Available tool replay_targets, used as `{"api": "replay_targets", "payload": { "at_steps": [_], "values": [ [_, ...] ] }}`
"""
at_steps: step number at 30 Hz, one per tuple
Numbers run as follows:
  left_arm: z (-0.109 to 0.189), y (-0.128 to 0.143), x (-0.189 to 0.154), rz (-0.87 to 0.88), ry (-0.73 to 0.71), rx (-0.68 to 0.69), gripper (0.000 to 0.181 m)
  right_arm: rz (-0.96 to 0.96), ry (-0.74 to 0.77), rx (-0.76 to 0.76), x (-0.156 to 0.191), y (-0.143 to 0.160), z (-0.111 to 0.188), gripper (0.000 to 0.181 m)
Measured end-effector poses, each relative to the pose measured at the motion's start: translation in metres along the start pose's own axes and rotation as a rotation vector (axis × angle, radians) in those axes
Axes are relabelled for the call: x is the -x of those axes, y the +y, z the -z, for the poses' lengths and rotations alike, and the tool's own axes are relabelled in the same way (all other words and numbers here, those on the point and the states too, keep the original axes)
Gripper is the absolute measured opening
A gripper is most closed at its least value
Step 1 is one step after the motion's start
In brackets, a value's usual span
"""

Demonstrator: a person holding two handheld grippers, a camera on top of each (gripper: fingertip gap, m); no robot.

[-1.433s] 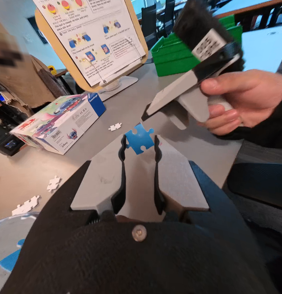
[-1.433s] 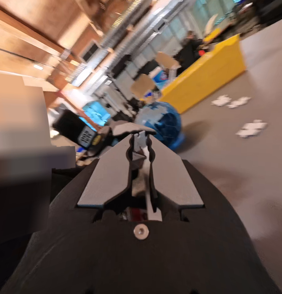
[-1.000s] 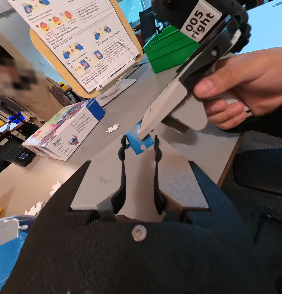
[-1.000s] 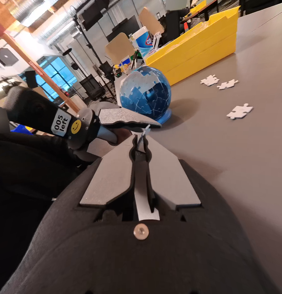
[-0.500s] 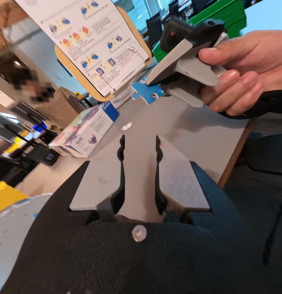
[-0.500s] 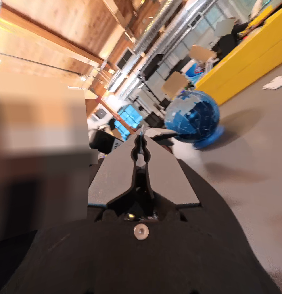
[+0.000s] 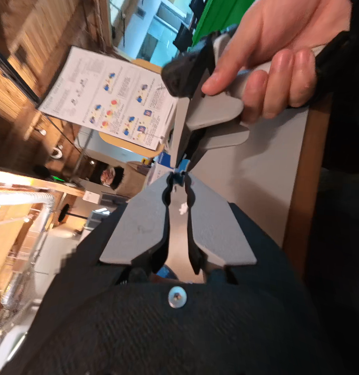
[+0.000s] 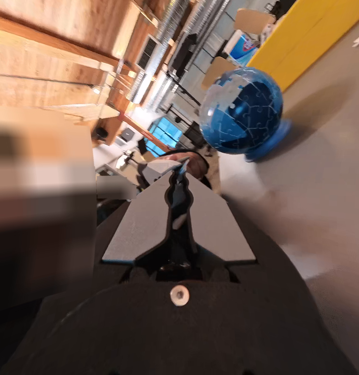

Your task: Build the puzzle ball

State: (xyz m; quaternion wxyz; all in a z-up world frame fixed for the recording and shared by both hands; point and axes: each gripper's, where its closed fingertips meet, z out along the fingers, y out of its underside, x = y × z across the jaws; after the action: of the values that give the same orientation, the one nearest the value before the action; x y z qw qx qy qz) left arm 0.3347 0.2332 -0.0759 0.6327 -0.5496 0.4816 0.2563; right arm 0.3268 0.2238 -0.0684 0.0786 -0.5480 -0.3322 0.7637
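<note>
A blue puzzle piece (image 7: 179,176) is held in the air between both grippers, tip to tip. My left gripper (image 7: 178,178) has its fingers narrowed onto the near end of the piece. My right gripper (image 7: 183,162) comes down from above, held by a hand (image 7: 276,50), and is shut on the far end. In the right wrist view my right gripper (image 8: 179,175) pinches the piece (image 8: 182,171), with the left gripper's fingers (image 8: 160,166) just behind it. The partly built blue puzzle ball (image 8: 241,113) stands on its blue stand (image 8: 276,142) on the grey table.
An instruction sheet on a stand (image 7: 113,101) is behind the grippers. A white loose piece (image 7: 182,208) lies on the table below them. The table's wooden edge (image 7: 304,182) runs on the right. A yellow bin (image 8: 306,40) stands behind the ball.
The right gripper took the blue piece out of the open left gripper and lifted it. Both grippers have since turned and met, and the left fingers have narrowed onto the piece.
</note>
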Motion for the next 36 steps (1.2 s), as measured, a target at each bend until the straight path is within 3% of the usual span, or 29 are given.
{"api": "replay_targets", "payload": {
  "at_steps": [1,9,15,21,24,32,36],
  "values": [
    [0.0,0.003,-0.003,0.031,0.005,0.012,0.008,0.034,0.043,0.022,-0.004,0.003,0.0,0.005],
    [-0.003,0.01,-0.022,0.174,-0.001,-0.005,0.008,0.425,0.324,0.208,-0.021,0.017,0.008,0.015],
    [-0.016,0.012,-0.008,0.123,-0.096,-0.065,0.001,0.285,0.167,0.096,-0.008,0.004,0.016,0.012],
    [-0.028,0.016,-0.002,0.317,-0.001,-0.071,0.0,0.272,0.092,-0.004,-0.005,-0.02,0.031,0.016],
    [-0.029,0.017,-0.003,0.327,0.012,-0.066,0.0,0.281,0.055,-0.093,-0.002,-0.036,0.038,0.012],
    [-0.029,0.017,0.001,0.395,0.033,-0.072,0.0,0.444,0.1,-0.132,0.001,-0.046,0.04,0.011],
    [-0.012,-0.003,0.007,0.556,0.181,-0.127,0.0,0.594,0.125,-0.081,0.011,-0.034,0.033,0.012]
  ]
}}
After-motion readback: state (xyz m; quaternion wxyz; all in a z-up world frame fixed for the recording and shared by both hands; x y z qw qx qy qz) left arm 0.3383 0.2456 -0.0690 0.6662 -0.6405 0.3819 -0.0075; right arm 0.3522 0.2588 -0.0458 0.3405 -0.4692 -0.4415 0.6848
